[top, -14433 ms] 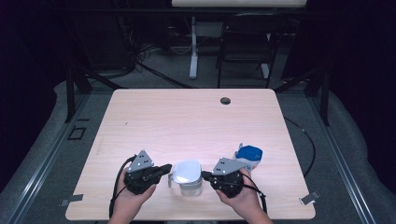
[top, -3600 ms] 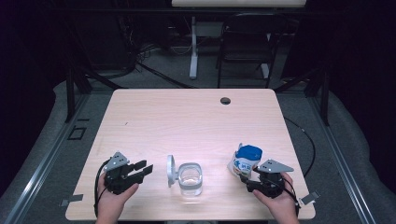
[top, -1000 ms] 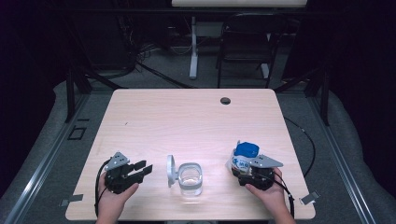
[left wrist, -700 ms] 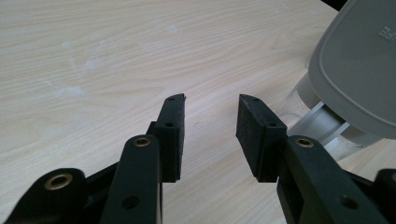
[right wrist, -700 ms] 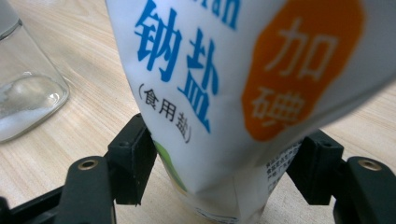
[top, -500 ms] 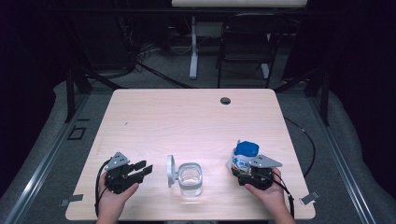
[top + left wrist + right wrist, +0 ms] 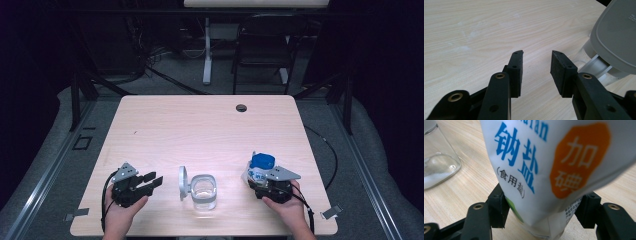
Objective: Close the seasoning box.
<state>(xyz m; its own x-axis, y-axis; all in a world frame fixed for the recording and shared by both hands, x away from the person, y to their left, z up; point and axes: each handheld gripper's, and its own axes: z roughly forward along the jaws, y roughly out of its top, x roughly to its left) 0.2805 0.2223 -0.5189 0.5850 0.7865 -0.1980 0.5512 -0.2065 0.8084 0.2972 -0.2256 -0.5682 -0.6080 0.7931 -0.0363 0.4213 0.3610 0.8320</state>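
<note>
Here, nearest the table's front edge, two hands hold the grippers. The right gripper (image 7: 266, 181) stands around the salt pouch (image 7: 549, 165), a white bag with a blue cap, blue and orange print. Its jaws have just been closing, with the pouch's lower part between them; the left pad sits against the bag, the right pad just beside it, and I cannot tell whether they press yet. The left gripper (image 7: 149, 181) rests low over bare wood, jaws spread, nothing between them.

Between the two grippers stands the glass jar (image 7: 204, 192), open, a little white salt at its bottom. Its grey hinged lid (image 7: 183, 182) stands upright on the jar's left side, near the left gripper's tips.

Farther back, the pale wooden table (image 7: 200, 130) lies bare up to a dark cable grommet (image 7: 241, 107) near the far edge. Behind it, a black chair (image 7: 260, 55).
</note>
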